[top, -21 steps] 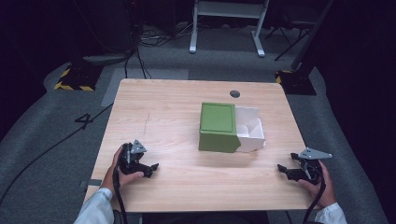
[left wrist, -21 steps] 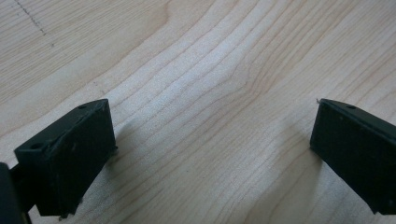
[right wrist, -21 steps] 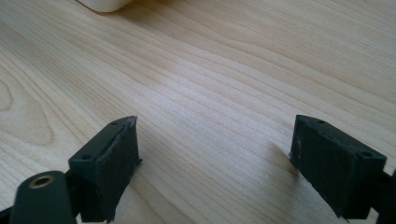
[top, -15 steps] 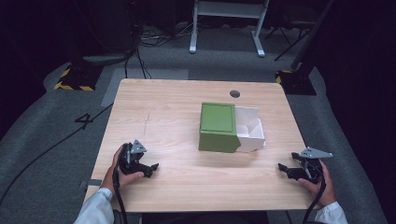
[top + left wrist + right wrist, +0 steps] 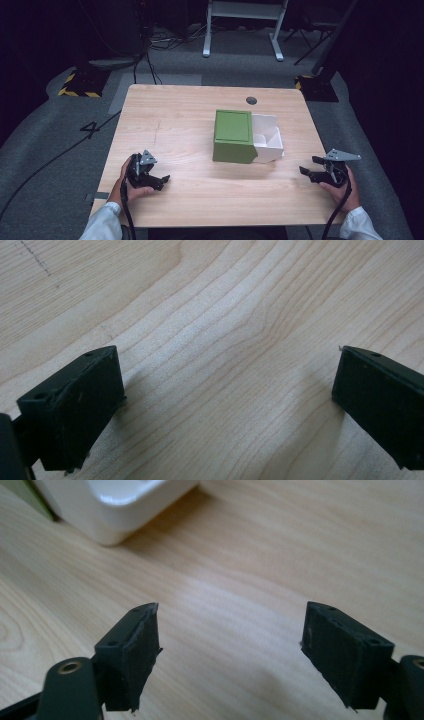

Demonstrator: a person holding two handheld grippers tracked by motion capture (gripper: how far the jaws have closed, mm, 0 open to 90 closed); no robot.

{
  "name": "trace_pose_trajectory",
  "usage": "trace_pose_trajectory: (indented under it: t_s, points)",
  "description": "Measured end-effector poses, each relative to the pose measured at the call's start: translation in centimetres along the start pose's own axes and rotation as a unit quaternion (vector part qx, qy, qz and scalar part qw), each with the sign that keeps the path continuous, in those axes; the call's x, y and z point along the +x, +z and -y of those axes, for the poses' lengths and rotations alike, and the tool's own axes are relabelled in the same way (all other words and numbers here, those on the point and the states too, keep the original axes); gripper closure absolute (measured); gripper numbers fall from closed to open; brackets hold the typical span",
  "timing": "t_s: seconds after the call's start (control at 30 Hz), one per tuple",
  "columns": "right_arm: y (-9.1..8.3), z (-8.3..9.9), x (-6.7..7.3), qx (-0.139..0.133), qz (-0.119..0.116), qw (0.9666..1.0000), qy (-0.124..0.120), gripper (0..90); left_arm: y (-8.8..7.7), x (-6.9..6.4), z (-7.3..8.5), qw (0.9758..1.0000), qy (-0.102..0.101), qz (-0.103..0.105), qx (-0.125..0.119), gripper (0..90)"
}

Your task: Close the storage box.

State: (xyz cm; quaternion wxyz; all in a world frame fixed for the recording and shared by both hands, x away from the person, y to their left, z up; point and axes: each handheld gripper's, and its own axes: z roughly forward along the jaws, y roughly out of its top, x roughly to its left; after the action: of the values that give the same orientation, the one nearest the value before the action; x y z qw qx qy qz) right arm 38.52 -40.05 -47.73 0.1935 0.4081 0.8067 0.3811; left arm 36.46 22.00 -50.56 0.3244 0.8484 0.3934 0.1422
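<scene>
A green sleeve box (image 5: 233, 136) is seen right of centre on the wooden table (image 5: 180, 125), its white divided tray (image 5: 268, 138) slid out to the right with nothing visible inside, while the left gripper (image 5: 159, 180) and right gripper (image 5: 306, 167) are held released, well apart from it at the near corners.

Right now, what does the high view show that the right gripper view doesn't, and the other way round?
High view alone: the green sleeve with the white tray sliding out its right end, both hands, the left gripper and the floor. Right gripper view alone: a close look at the right gripper, its fingers apart over bare wood. Both share the table and the tray's corner.
</scene>
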Motion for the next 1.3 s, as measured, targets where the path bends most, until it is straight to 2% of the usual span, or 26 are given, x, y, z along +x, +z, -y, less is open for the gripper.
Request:
trace_pose_trajectory:
  t_s: [0.13, 0.17, 0.4, 0.57, 0.67, 0.8, 0.83, 1.07, 1.17, 1.3]
  points:
    - [-0.4, -2.0, -0.8, -0.025, -0.006, 0.9997, 0.004, 27.1, 0.0, 0.0, 0.0, 1.0, 0.0, 0.0, 0.0, 0.4]
    - [-0.4, -2.0, -0.8, -0.025, -0.006, 0.9997, 0.004, 27.1, 0.0, 0.0, 0.0, 1.0, 0.0, 0.0, 0.0, 0.4]
    - [0.0, -5.8, -0.9, -0.043, -0.019, 0.9988, -0.009, 29.8, 0.0, 0.0, 0.0, 1.0, 0.0, 0.0, 0.0, 0.3]
    - [0.9, -7.3, -0.9, -0.04, -0.028, 0.9988, -0.008, 30.5, 0.0, 0.0, 0.0, 1.0, 0.0, 0.0, 0.0, 0.4]
    - [2.1, -8.3, -0.6, -0.028, -0.03, 0.999, -0.019, 32.1, 0.0, 0.0, 0.0, 1.0, -0.001, -0.001, 0.0, 0.4]
    - [3.2, -9.0, -0.5, -0.022, -0.036, 0.9989, -0.022, 35.6, 0.0, 0.0, 0.0, 1.0, -0.001, -0.001, -0.001, 0.4]
    - [4.0, -9.4, -0.3, -0.014, -0.04, 0.9988, -0.023, 36.3, 0.0, 0.0, 0.0, 1.0, -0.001, -0.001, -0.001, 0.4]
    - [6.0, -9.9, 0.0, 0.002, -0.052, 0.9984, -0.024, 38.1, 0.0, 0.0, 0.0, 1.0, -0.002, -0.002, -0.001, 0.4]
    - [6.8, -9.9, 0.1, 0.011, -0.05, 0.9983, -0.029, 39.5, 0.0, -0.1, 0.0, 1.0, -0.002, -0.002, -0.001, 0.4]
    - [7.5, -9.6, 0.0, 0.017, -0.06, 0.9978, -0.022, 43.0, 0.0, -0.1, 0.0, 1.0, -0.002, -0.002, -0.001, 0.4]
